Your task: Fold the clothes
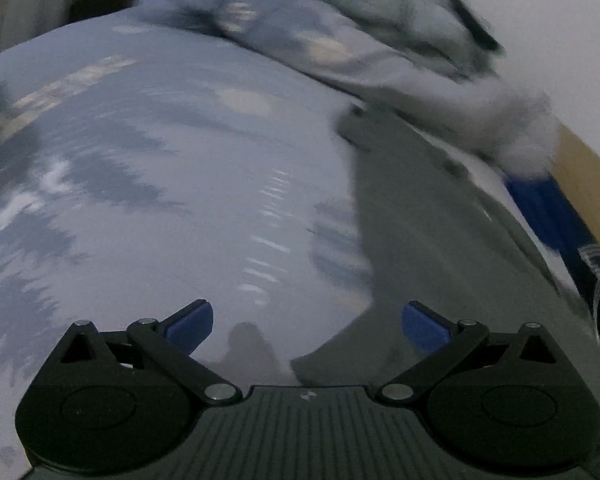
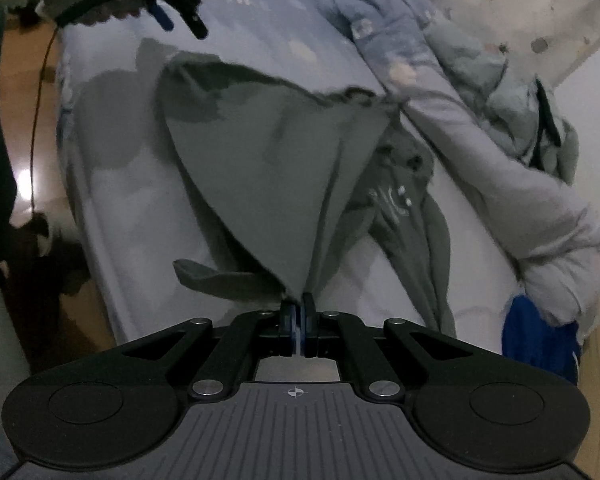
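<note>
Bed sheet (image 2: 132, 208) carries a grey garment (image 2: 268, 176). Right tongs (image 2: 299, 312) pinch its edge, lifting it for folding; left tongs (image 1: 307, 322), at eleven o'clock, gape empty.

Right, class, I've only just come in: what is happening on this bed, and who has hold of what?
A person is folding clothes on a bed with a handheld gripper in each hand. The right gripper is shut on a grey garment and lifts part of it off the pale blue bedsheet, so the cloth hangs in a tent shape. The left gripper is open and holds nothing. A bunched-up quilt lies along the far side, and something blue sits at the bed's edge.
</note>
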`<state>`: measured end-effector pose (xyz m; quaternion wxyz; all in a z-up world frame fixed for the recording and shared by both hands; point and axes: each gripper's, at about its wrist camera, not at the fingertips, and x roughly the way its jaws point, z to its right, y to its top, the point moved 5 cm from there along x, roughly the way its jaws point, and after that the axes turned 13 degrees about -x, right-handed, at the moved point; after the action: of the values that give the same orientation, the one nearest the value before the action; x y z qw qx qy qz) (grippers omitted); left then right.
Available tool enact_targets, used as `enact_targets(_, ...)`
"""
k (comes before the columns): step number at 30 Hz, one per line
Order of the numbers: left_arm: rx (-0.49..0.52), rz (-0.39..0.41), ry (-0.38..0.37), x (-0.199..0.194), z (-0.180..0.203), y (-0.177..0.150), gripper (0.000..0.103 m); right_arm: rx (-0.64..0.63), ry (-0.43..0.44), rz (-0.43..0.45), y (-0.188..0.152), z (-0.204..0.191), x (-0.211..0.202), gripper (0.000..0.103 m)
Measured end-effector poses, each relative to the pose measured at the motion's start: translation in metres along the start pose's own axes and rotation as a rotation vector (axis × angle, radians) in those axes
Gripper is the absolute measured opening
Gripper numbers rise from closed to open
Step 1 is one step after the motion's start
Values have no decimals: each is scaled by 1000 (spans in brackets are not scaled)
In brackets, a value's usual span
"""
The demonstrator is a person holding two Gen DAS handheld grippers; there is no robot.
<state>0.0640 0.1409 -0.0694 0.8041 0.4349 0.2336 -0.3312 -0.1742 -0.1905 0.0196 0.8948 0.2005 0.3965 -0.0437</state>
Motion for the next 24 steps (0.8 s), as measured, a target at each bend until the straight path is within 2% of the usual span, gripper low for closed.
enact_targets(3, 77, -49, -21, 9, 16, -10, 103, 8, -26, -52, -18, 12, 3, 3)
enact_targets(6, 138, -102, -94, 15, 34, -22, 100, 30, -51, -92, -37, 24, 8, 3)
enact_targets(9, 219, -179, -170, 23, 57, -38, 92, 62, -71, -124, -53, 35, 14, 3)
enact_targets(11, 246, -221, -193, 27, 65, -49, 92, 78, -78, -138, -61, 41, 17, 3)
enact_targets(13, 276, -272, -197, 34, 72, -60, 83, 93, -84, -151, -70, 46, 21, 3)
enact_targets(14, 290, -277, -186, 37, 75, -64, 80, 101, -87, -158, -74, 49, 23, 3)
enact_targets(17, 313, -282, -163, 41, 80, -70, 79, 117, -88, -172, -82, 49, 29, 3)
enact_targets(20, 237, -237, -143, 34, 67, -57, 79, 123, -76, -178, -85, 43, 34, 3)
enact_targets(22, 182, -188, -112, 28, 56, -47, 84, 133, -66, -172, -84, 40, 34, 3)
enact_targets(24, 186, -169, -100, 24, 56, -46, 85, 184, -35, -130, -77, 40, 28, 3)
